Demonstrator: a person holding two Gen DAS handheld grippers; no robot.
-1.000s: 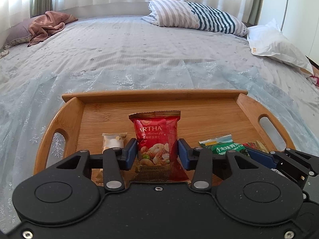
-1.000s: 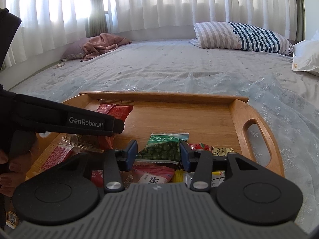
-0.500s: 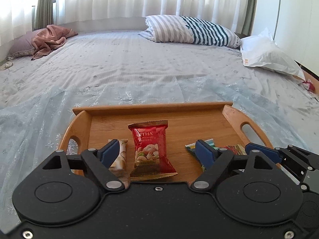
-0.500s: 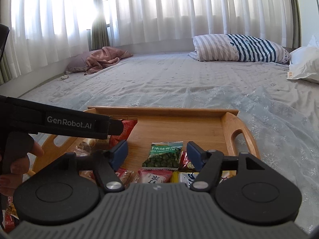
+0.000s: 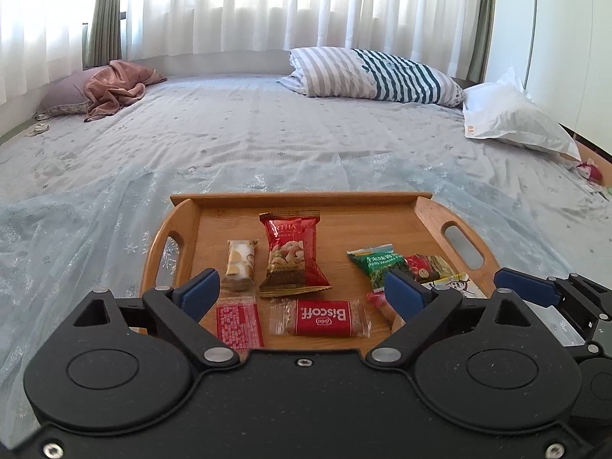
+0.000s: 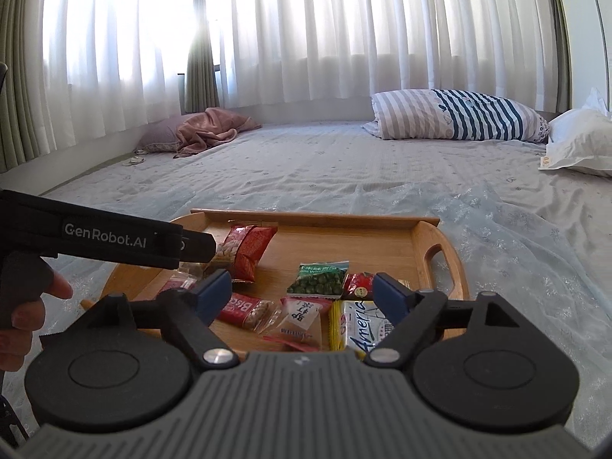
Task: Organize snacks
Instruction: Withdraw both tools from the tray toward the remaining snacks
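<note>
Both grippers hover over a wooden tray (image 5: 428,212) on a bed (image 5: 267,145). The left gripper (image 5: 302,292) and right gripper (image 6: 304,294) have just been opening, jaws spread and empty. Nearest lies a Biscoff packet (image 5: 321,317); beyond it a red nut pouch (image 5: 292,252) and a green pea packet (image 6: 319,279); farthest, a striped pillow (image 5: 367,72)

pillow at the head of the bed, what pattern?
Striped pillow: grey-and-white stripes on one half, dark teal-and-white on the other. Left wrist view shows it best.
</note>
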